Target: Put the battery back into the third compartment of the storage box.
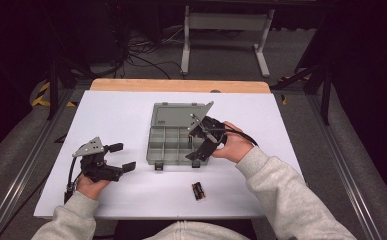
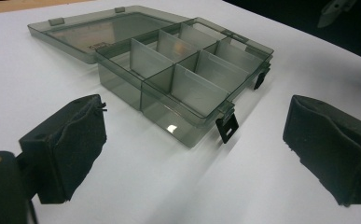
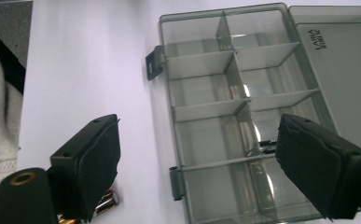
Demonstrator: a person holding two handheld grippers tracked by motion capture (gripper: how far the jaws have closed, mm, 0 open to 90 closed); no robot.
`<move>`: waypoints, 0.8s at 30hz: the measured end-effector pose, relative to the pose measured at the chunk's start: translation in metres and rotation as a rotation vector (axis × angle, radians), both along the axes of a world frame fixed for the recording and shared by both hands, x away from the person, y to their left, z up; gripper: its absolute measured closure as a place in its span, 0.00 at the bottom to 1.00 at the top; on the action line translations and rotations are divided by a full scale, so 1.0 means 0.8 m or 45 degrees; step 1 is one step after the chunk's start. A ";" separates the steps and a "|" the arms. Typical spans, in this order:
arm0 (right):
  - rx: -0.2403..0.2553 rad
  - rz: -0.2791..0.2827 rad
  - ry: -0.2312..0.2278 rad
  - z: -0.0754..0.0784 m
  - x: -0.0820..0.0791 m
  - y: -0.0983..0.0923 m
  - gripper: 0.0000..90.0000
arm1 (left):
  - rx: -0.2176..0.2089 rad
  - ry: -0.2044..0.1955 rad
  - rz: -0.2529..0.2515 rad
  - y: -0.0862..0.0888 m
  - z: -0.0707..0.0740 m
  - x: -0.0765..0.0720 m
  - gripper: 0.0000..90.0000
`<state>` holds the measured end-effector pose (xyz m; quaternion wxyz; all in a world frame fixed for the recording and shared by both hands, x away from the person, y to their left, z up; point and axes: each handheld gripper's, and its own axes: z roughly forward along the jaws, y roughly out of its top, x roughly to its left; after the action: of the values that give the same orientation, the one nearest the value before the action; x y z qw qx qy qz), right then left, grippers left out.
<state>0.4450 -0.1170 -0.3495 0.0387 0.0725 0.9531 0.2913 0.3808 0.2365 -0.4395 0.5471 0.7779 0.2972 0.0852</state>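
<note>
Two black pads of the left gripper (image 2: 192, 154) sit big and close in the left gripper view, far apart, with nothing between them. That gripper (image 1: 112, 159) rests low near the front left of the white table (image 1: 116, 110), held in the person's left hand (image 1: 90, 186).

Past it sits the grey see-through box (image 1: 168, 142) in the middle of the table. Its lid (image 1: 173, 114) is open and lies flat behind it. Small walls split the box into little rooms, and the ones that show look bare.

Over the right side of the box hangs the right gripper (image 1: 201, 145), held in the right hand (image 1: 236, 145). Its jaws stand wide apart and hold nothing (image 3: 197, 158).

Near the front edge of the table lie two small batteries (image 1: 198, 190), side by side, close to the box but not touching it.
</note>
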 end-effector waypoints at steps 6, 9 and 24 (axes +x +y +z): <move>0.002 0.026 -0.004 0.001 -0.016 -0.004 0.16 | -0.001 -0.001 0.001 0.000 0.000 0.000 0.07; 0.007 0.038 0.003 0.001 -0.025 -0.005 0.15 | -0.001 0.000 0.002 0.000 0.000 0.000 0.07; -0.010 0.070 0.010 -0.008 -0.049 -0.003 0.15 | 0.000 -0.002 0.000 0.000 0.000 0.000 0.07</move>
<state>0.4060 -0.1193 -0.3562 0.0274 0.0474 0.9560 0.2881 0.3812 0.2365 -0.4398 0.5475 0.7778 0.2965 0.0858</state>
